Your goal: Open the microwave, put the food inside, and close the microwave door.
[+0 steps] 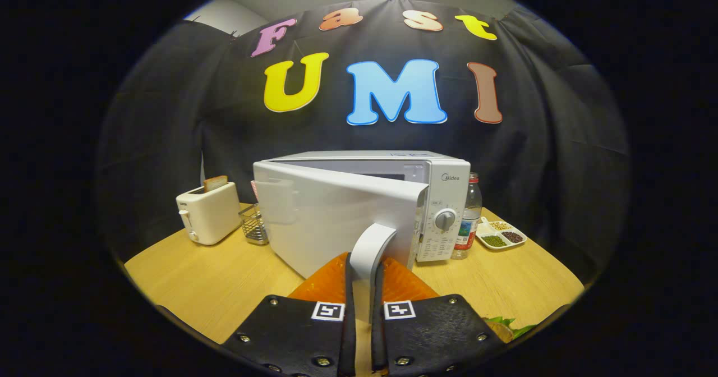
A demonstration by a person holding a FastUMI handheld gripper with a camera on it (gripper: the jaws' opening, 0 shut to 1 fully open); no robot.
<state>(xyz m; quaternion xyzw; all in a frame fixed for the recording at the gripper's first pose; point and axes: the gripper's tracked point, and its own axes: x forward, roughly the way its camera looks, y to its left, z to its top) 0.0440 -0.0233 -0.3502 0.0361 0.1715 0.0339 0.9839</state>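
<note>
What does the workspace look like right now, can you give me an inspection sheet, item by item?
Surface: wooden table, mostly bare in front.
Job's things: microwave with door swung partly open; food by the right finger, near the table's edge.
Clutter: toaster holding toast, wire basket, bottle, divided dish of beans.
Grippers: gripper shut on the door handle.
Cables: nothing seen.
Surroundings: black cloth wall behind.
</note>
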